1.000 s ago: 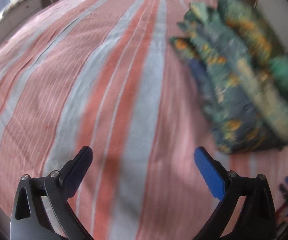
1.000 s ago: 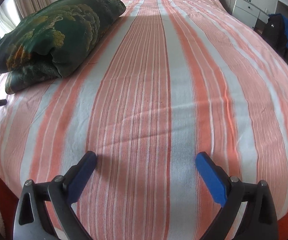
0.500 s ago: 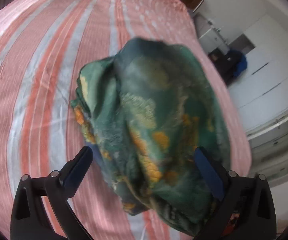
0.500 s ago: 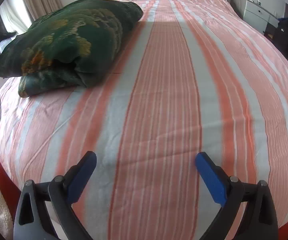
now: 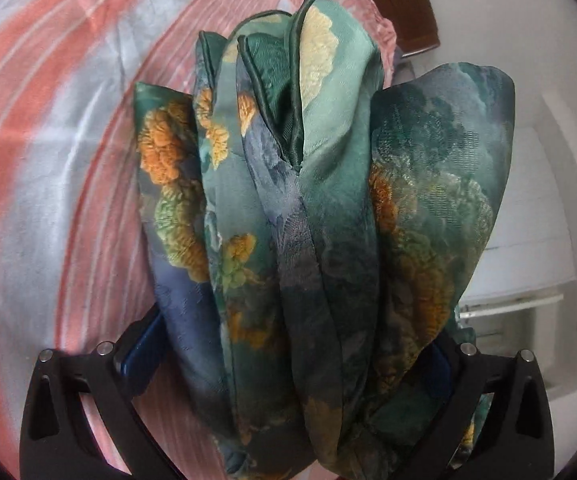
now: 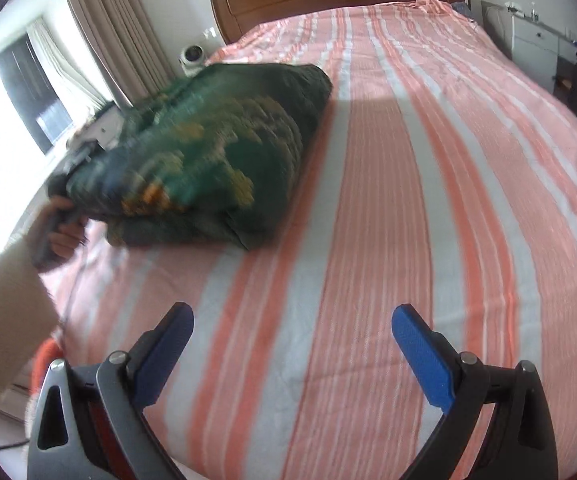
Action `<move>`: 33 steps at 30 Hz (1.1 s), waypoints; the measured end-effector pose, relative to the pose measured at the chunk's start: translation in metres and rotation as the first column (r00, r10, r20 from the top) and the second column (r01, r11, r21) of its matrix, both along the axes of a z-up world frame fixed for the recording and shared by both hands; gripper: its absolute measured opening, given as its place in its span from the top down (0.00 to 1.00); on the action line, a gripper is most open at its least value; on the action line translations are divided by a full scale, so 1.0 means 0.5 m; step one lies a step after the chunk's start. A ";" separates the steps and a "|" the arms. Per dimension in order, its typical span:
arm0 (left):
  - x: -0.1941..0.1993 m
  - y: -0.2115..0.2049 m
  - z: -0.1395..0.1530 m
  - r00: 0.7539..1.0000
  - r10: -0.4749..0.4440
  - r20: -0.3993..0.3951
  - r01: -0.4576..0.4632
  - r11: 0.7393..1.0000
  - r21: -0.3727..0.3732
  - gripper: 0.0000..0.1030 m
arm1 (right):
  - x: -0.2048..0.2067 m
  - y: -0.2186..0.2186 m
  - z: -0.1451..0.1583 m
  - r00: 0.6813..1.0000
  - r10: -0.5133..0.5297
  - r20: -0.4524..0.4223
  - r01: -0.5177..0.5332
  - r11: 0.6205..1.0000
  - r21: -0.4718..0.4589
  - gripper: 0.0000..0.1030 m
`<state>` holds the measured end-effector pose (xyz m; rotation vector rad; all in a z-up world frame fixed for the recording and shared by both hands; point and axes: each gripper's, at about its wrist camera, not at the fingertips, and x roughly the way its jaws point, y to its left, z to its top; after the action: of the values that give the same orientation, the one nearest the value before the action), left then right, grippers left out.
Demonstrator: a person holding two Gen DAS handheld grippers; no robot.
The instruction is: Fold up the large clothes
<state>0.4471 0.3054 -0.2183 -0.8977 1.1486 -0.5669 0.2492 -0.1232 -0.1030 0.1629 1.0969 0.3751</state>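
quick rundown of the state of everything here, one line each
green floral bundle: folded in thick layers, lying on the bed, one end between the left tongs
left tongs: wide apart around the bundle's end, grip not clear
right tongs: open, empty, above the bed
striped bedsheet: spread flat over the bed
curtain: drawn aside, window uncovered

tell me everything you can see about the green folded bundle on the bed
The green bundle is a thick, satiny floral fabric in green, orange, yellow and blue, folded into several puffy layers with dark piped edges. It lies near the striped bed's left edge. The left gripper straddles its end, fingers wide; a firm clamp isn't visible.
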 end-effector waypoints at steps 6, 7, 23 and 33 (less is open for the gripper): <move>-0.001 -0.023 0.039 0.999 0.041 0.030 -0.044 0.993 0.113 0.42 | 0.217 -0.031 -0.025 0.993 0.011 -0.118 0.030 0.940 0.340 0.06; -0.003 -0.024 0.042 0.998 0.045 0.034 -0.049 0.991 0.124 0.43 | 0.257 -0.028 -0.046 0.988 0.031 -0.154 0.031 0.923 0.384 0.06; -0.139 -0.169 0.246 0.966 -0.048 0.255 -0.058 0.918 0.393 0.54 | 0.311 0.226 -0.024 0.949 0.316 0.009 -0.316 0.949 0.006 0.37; -0.001 -0.189 0.359 0.933 0.009 0.359 -0.143 0.926 0.348 0.18 | 0.433 0.186 0.089 0.963 0.204 0.176 -0.223 0.970 0.096 0.35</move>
<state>0.4464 0.2109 -0.0387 -0.4865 0.8493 -0.4060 0.4656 -0.0301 -0.0586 0.1127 0.9315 0.6357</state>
